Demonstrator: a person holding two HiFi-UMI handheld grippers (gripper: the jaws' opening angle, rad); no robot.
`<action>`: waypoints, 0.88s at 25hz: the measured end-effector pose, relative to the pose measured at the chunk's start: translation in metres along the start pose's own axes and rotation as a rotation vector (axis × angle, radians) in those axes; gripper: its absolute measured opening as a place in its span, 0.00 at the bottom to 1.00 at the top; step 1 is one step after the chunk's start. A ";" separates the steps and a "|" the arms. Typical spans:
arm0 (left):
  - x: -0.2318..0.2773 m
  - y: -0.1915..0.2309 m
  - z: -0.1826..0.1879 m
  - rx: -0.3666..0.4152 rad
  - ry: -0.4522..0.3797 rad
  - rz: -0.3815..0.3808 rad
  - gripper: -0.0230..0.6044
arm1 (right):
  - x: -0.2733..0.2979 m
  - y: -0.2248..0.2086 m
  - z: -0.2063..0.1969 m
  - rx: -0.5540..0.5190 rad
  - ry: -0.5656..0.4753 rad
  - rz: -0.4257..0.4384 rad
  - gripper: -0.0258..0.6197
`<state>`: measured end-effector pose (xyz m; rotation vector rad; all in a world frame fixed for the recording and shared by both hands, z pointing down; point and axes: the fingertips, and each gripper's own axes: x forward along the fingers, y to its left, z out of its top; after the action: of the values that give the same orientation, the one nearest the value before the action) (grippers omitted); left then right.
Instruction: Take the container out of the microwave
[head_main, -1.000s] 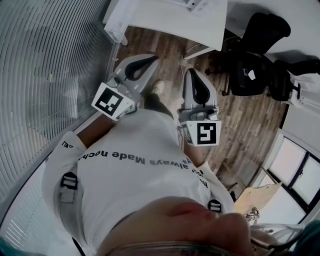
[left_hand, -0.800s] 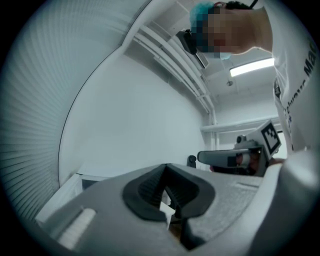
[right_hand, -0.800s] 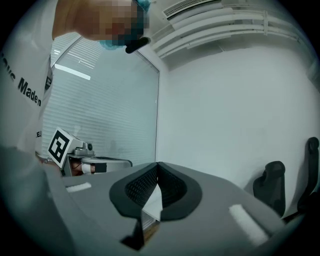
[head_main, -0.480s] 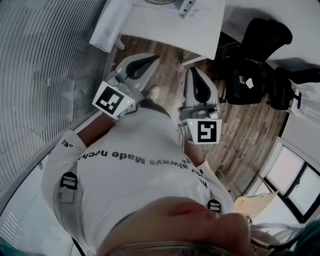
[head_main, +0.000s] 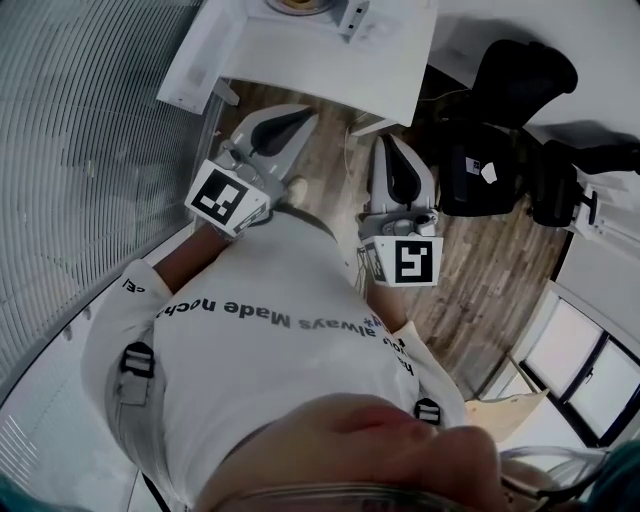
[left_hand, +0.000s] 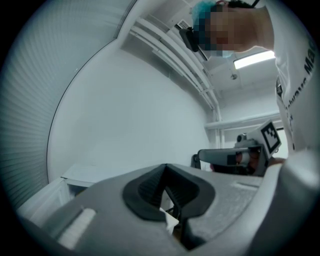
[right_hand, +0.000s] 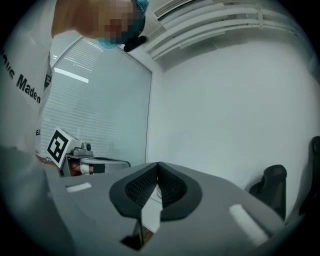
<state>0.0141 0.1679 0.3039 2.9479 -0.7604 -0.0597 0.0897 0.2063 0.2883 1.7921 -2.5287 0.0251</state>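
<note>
No microwave or container can be made out in any view. In the head view my left gripper (head_main: 298, 110) and right gripper (head_main: 386, 142) are held level in front of a person's white shirt, side by side above the wood floor. Both point toward a white table (head_main: 300, 55). The left gripper (left_hand: 165, 166) has its jaws together with nothing between them. On the right gripper (right_hand: 158, 164) the jaws also meet at the tip and hold nothing. Each gripper view shows the other gripper off to the side.
A round brownish thing (head_main: 296, 5) and a white object (head_main: 356, 14) sit on the table at the frame's top edge. Slatted blinds (head_main: 80, 150) run along the left. A black office chair (head_main: 505, 130) stands to the right, and windows (head_main: 585, 360) at lower right.
The white table has slid lower in the head view, closer to both grippers. More of its top shows. The grippers keep the same pose and stay shut.
</note>
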 end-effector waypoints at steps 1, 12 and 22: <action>0.004 0.000 0.000 -0.001 0.002 -0.002 0.04 | 0.002 -0.003 0.001 -0.001 -0.001 0.004 0.04; 0.029 0.017 0.007 0.011 0.006 -0.002 0.04 | 0.023 -0.022 0.007 -0.011 -0.008 0.021 0.04; 0.047 0.060 0.016 0.008 -0.016 -0.001 0.04 | 0.072 -0.033 0.014 -0.048 0.005 0.033 0.04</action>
<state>0.0248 0.0912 0.2935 2.9583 -0.7633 -0.0804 0.0967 0.1271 0.2768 1.7315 -2.5324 -0.0300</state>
